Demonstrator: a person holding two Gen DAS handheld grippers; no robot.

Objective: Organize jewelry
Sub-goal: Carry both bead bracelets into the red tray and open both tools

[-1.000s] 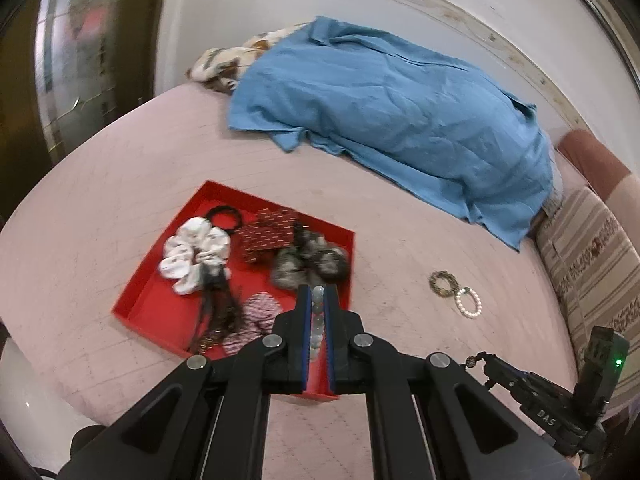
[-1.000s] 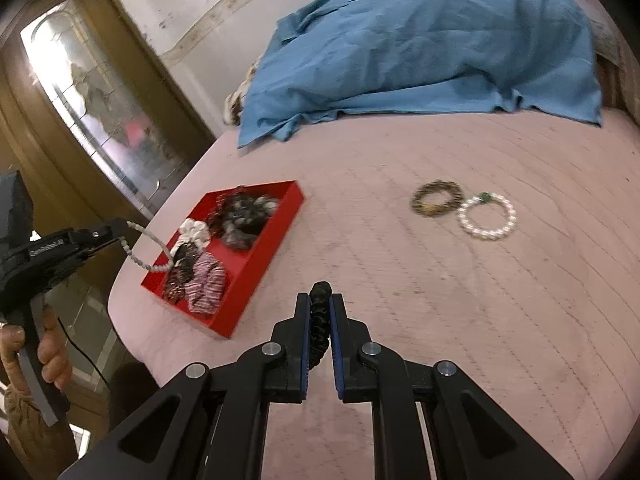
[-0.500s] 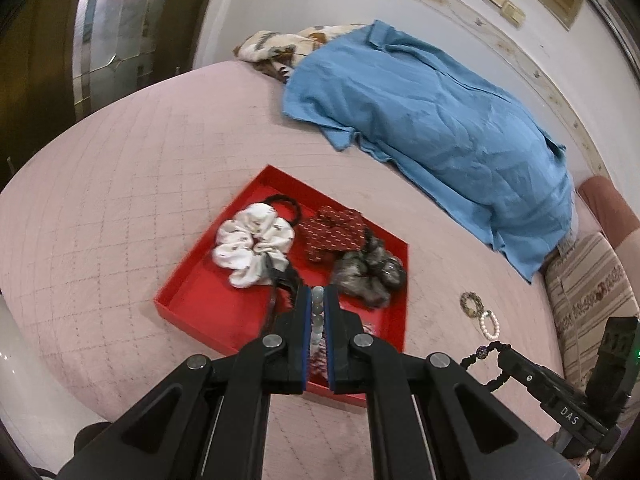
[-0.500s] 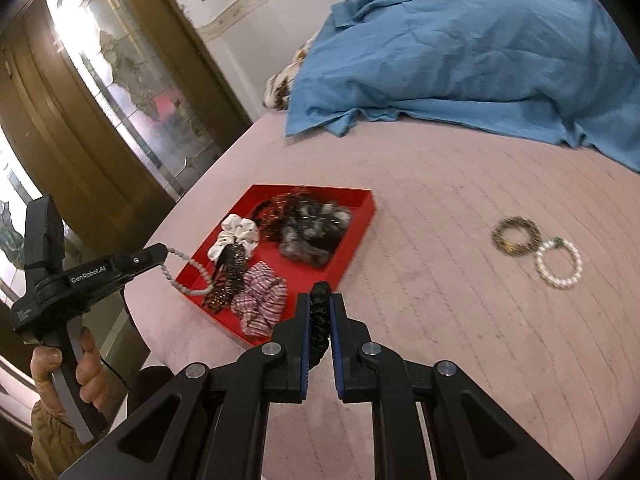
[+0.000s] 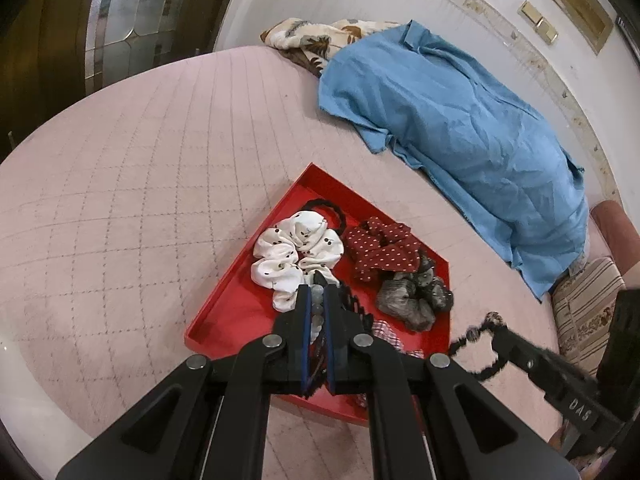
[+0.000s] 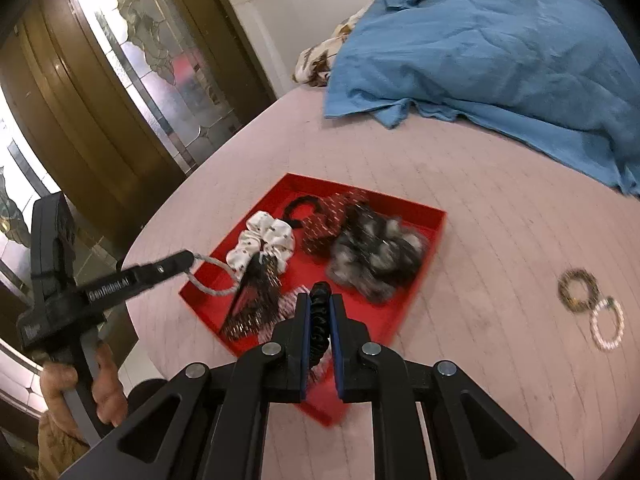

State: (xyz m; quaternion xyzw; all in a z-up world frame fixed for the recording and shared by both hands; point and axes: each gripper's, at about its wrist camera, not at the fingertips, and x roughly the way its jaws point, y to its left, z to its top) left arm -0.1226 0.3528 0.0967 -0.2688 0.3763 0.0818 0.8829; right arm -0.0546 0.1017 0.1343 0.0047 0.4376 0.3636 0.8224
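Observation:
A red tray (image 5: pixel 224 320) (image 6: pixel 208 304) lies on the pink bed, holding a white scrunchie (image 5: pixel 296 256), a red dotted one (image 5: pixel 380 252), a grey furry one (image 6: pixel 376 256) and others. My left gripper (image 5: pixel 316 292) is shut on a grey bead bracelet (image 6: pixel 212 276), just above the tray's near part. My right gripper (image 6: pixel 320 300) is shut on a black bead bracelet (image 5: pixel 476 344), over the tray's near edge. Two bracelets lie on the bed, a brown one (image 6: pixel 578 286) and a white pearl one (image 6: pixel 608 326).
A blue sheet (image 5: pixel 460 128) covers a heap at the back of the bed, with a patterned cloth (image 5: pixel 312 40) beside it. A glass-panelled door (image 6: pixel 132 64) stands left. Striped cushions (image 5: pixel 588 308) sit at the right.
Both grippers have moved toward the tray and now hover over it, each still holding its bracelet. The tray looks larger and closer in both views.

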